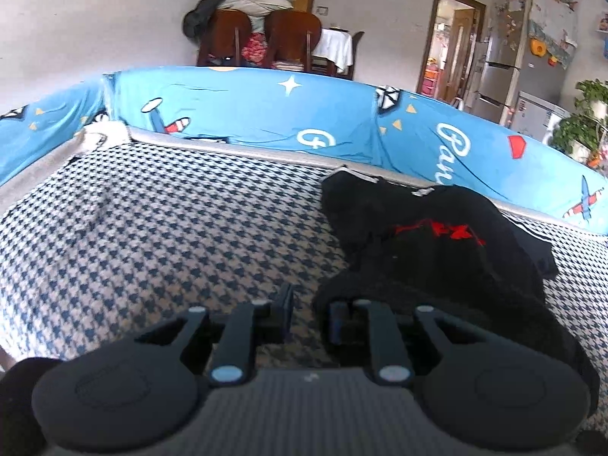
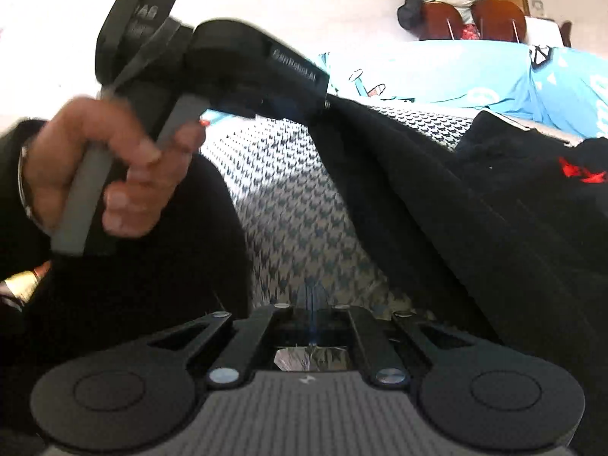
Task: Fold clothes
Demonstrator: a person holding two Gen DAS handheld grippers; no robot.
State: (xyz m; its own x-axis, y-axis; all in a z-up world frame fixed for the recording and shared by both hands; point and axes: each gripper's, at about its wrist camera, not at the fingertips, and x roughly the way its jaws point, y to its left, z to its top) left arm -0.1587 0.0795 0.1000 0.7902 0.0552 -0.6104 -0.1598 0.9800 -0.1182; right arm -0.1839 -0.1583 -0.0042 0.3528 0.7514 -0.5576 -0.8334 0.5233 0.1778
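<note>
Two grippers are seen. The left gripper (image 1: pixel 309 313) is spread beside the black garment's (image 1: pixel 437 243) edge on the checked cover (image 1: pixel 171 228). The right gripper (image 2: pixel 312 313) is pressed together.

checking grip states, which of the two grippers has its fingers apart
The left gripper: its fingers stand apart over the houndstooth cover. The right gripper is pinched shut, nothing visibly between them.

The left hand-held gripper (image 1: pixel 307 313) is black, with two round domed covers, silver rivets on its slanted links and a grey ribbed body behind them. The right hand-held gripper (image 2: pixel 312 313) is built the same, with blue pads between its fingers. The left tool's handle is grey, its black head lettered in white. The hand (image 2: pixel 102 163) around it wears a thin bangle and a black sleeve.
</note>
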